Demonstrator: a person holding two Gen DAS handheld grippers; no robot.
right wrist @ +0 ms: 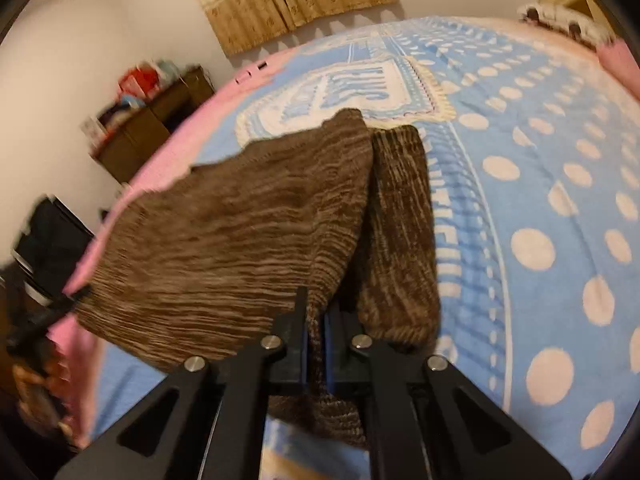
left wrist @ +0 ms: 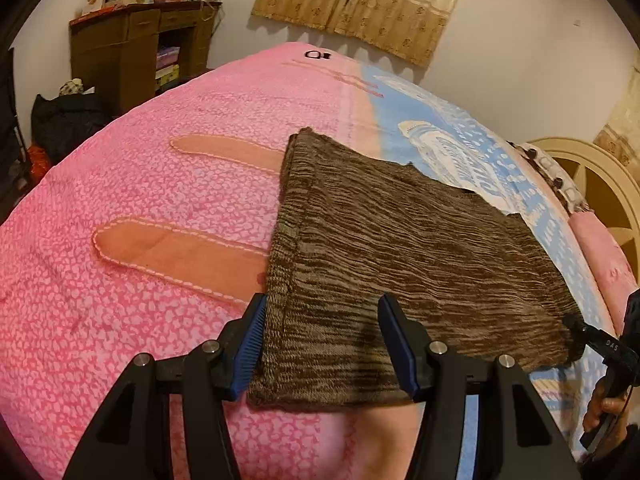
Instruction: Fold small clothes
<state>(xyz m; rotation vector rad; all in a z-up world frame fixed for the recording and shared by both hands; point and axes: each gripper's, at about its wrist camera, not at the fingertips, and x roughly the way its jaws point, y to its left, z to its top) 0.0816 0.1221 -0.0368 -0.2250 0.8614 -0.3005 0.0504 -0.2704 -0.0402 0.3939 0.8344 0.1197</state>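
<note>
Right hand-held gripper [right wrist: 316,344] pinches brown knit [right wrist: 224,236]; left hand-held gripper [left wrist: 322,344] gapes wide.

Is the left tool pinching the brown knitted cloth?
No, the left tool stands open, its blue pads apart above the brown knitted cloth, gripping nothing.

Warm, rather dim indoor light fills both views, with no glare. In the left wrist view the picture is fairly sharp; the left gripper [left wrist: 322,344] throws a soft shadow on the brown knit cloth [left wrist: 400,248]. The right wrist view is smeared by motion blur, worst along its left edge. Fisheye distortion bulges the bed [left wrist: 120,240] and blackens every corner.
</note>
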